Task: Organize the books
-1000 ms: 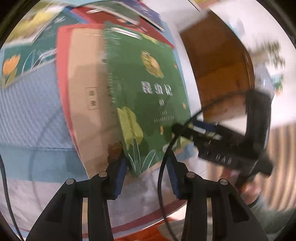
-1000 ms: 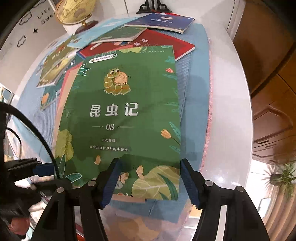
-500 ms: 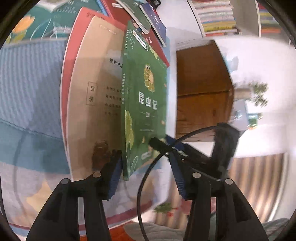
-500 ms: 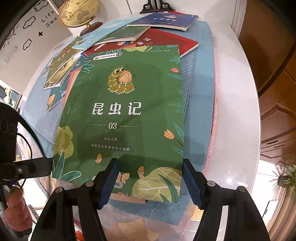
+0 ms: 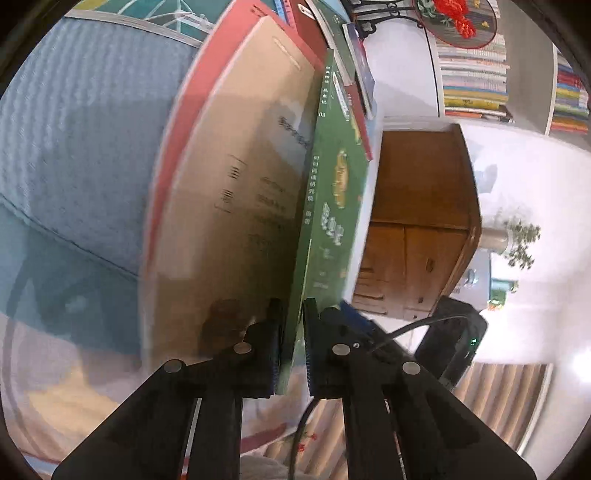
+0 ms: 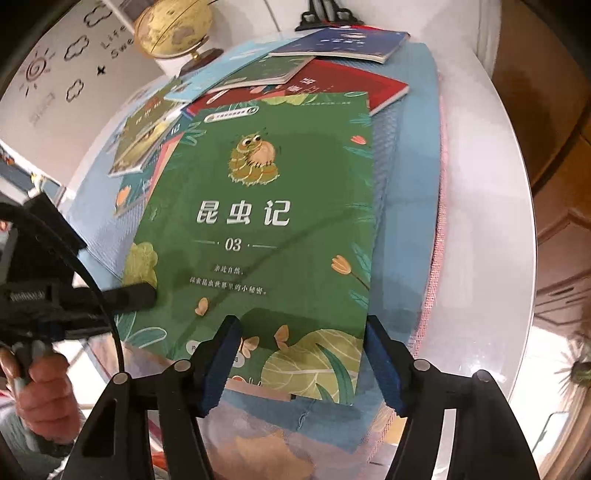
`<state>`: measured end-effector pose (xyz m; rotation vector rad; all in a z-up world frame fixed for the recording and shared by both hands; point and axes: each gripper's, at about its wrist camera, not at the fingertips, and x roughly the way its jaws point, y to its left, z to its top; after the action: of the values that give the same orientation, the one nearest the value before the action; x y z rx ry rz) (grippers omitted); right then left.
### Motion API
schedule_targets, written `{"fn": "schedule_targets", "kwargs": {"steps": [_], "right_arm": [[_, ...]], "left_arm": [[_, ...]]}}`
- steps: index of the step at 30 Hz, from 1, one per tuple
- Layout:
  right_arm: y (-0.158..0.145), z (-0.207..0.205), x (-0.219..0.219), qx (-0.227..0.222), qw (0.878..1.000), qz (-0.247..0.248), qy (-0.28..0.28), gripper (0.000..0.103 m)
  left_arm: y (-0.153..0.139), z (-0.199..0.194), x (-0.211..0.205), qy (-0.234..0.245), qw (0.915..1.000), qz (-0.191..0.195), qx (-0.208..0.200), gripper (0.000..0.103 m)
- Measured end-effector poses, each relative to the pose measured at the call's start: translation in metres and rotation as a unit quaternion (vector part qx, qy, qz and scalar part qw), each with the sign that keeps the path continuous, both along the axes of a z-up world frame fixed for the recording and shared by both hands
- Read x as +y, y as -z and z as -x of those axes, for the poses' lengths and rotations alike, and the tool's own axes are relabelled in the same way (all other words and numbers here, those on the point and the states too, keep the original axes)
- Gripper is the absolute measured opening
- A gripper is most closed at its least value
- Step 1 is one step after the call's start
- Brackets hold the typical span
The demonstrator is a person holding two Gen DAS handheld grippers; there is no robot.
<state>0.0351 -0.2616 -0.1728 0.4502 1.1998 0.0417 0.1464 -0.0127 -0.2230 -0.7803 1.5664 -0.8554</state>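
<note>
We read "昆虫记" and "03" on the green book's cover (image 6: 266,236), and "Life" above "Swe", cut off, on the white wall (image 6: 74,55).

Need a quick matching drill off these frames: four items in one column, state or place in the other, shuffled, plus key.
Column 1
1. left tool
2. right tool
3. green book
4. globe

Column 2
A. open, fingers either side of the book's near edge, not pressing
B. far end of the table, by the white wall
C. shut on the book's edge
D. top of the pile, caterpillar on the cover

Pairs: 1-C, 2-A, 3-D, 4-B
</note>
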Motion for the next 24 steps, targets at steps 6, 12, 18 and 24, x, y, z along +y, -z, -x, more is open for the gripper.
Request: {"fn": "schedule_targets", "kwargs": {"steps": [6,12,18,24], "right_arm": [[0.004,0.001,-0.015,0.011,0.995,-0.093,0.025,0.066],[0.009,0.006,-0.035,0.019,0.979,-0.192,0.061,0.071],[0.026,0.014,-0.056,-0.011,0.934,-0.340,0.110,0.081],[0.031,0.011,-0.057,-0.033,0.911,-0.389,0.132,0.042]], "left_arm": [[-0.007,-0.012,-0.025,0.006,0.9991,-0.040,-0.008,0.007],[-0.009,-0.019,-0.031,-0.005,0.9965,0.054,0.064,0.007],[-0.006,-0.023,-0.036,-0.014,0.9850,0.121,0.122,0.007],[-0.014,-0.022,-0.045,0.014,0.9932,0.075,0.088,0.007]]}}
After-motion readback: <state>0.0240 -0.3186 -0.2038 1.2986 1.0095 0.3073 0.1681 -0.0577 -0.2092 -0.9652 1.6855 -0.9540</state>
